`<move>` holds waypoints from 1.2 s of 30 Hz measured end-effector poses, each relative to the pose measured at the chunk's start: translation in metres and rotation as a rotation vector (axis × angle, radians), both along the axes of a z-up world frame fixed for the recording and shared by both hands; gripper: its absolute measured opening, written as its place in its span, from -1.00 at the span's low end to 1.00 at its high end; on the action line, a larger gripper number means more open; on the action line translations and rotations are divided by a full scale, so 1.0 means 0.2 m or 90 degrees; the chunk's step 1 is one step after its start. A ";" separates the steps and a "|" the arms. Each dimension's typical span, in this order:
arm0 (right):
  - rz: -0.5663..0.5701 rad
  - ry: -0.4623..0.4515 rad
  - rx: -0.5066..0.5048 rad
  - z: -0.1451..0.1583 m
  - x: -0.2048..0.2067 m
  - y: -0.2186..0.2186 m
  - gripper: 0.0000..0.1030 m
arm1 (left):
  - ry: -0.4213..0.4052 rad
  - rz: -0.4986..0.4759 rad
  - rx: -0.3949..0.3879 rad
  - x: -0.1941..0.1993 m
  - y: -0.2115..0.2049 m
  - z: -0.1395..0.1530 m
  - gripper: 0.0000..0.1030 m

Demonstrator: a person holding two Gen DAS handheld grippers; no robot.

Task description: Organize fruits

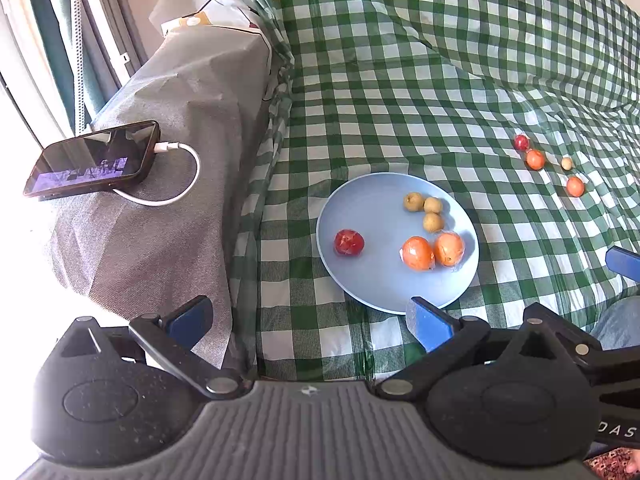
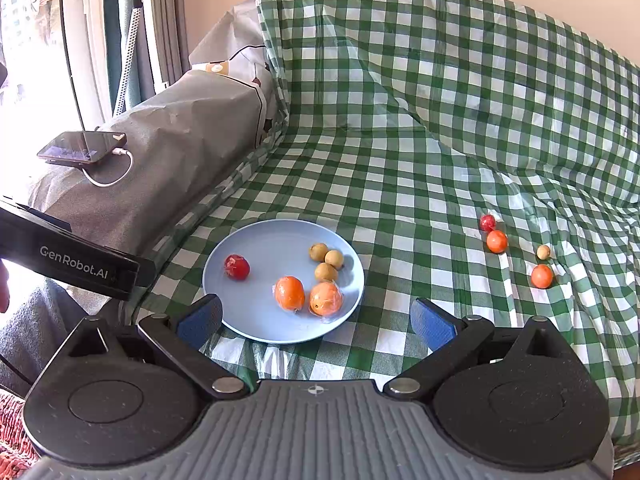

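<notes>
A light blue plate (image 1: 372,208) (image 2: 276,240) lies on the green checked cloth. On it are a red fruit (image 1: 349,242) (image 2: 237,267), two orange fruits wrapped in film (image 1: 418,253) (image 2: 289,293) and three small tan fruits (image 1: 433,222) (image 2: 326,272). To the right on the cloth lie a small red fruit (image 1: 521,142) (image 2: 488,223), two orange fruits (image 1: 535,159) (image 2: 497,241) and one small tan fruit (image 1: 566,163) (image 2: 543,252). My left gripper (image 1: 308,320) is open and empty, just short of the plate. My right gripper (image 2: 316,322) is open and empty, at the plate's near rim.
A grey covered bolster (image 1: 172,128) (image 2: 168,152) lies left of the plate with a phone (image 1: 94,158) (image 2: 82,148) on a white charging cable. The cloth rises over a backrest behind. The left gripper's body (image 2: 72,258) shows at the right wrist view's left edge.
</notes>
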State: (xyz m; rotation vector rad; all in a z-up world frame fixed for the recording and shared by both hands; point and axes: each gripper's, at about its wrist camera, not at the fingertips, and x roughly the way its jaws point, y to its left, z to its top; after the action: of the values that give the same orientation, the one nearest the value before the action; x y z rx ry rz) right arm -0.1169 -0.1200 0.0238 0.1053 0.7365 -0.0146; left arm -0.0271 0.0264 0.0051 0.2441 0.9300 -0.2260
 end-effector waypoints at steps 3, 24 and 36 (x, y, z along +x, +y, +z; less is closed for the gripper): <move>0.000 0.000 0.000 0.00 0.00 0.00 0.94 | 0.001 -0.001 0.001 0.00 0.00 0.00 0.99; -0.026 0.013 0.028 -0.05 0.02 -0.07 0.94 | 0.022 -0.011 0.024 0.08 -0.07 -0.03 0.99; -0.161 0.028 0.054 -0.19 0.04 -0.42 0.94 | 0.048 -0.061 0.027 0.31 -0.46 -0.06 0.99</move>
State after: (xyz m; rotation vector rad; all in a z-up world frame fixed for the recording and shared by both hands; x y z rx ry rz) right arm -0.1095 -0.2038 -0.0150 0.2801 0.7643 -0.2281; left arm 0.0340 -0.0665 -0.0069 0.3213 0.9988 -0.3065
